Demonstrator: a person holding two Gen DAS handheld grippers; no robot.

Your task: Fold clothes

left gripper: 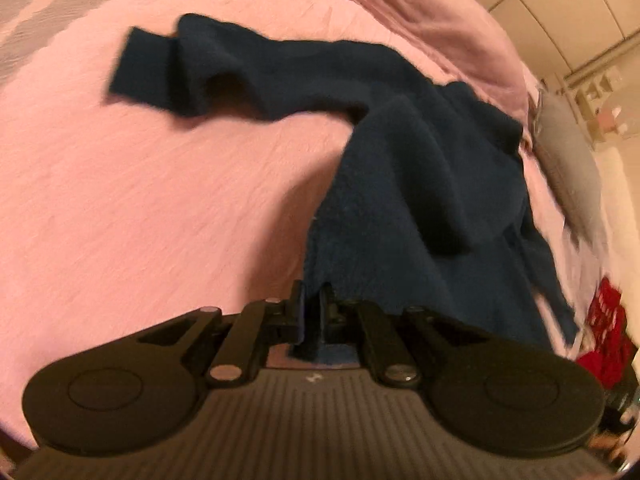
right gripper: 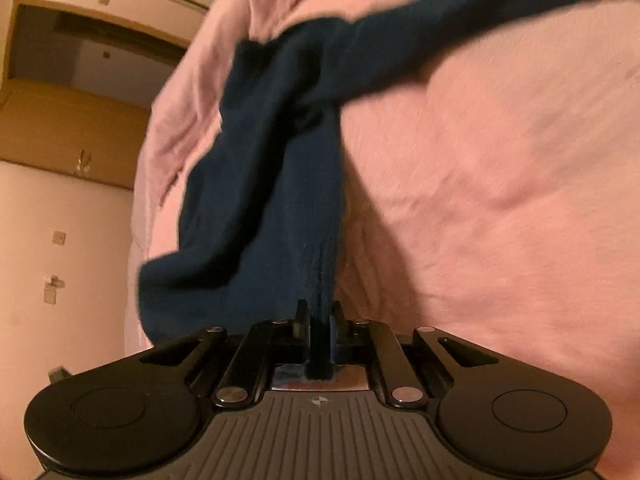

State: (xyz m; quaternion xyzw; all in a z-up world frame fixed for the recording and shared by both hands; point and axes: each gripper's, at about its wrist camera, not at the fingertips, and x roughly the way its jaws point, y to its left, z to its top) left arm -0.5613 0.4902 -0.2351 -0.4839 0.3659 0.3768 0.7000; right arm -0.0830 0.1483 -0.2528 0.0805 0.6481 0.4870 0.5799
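Note:
A dark blue knitted sweater lies spread over a pink bedsheet, one sleeve stretched out to the upper left. My left gripper is shut on the sweater's near edge, with blue fabric pinched between the black fingers. In the right wrist view the same sweater hangs bunched and lifted off the pink bedsheet. My right gripper is shut on a ribbed strip of it that runs straight up from the jaws.
A rumpled pink duvet is heaped along the far side of the bed. A grey pillow and a red garment lie at the right. A cream wall and a wooden door frame stand to the left of the bed.

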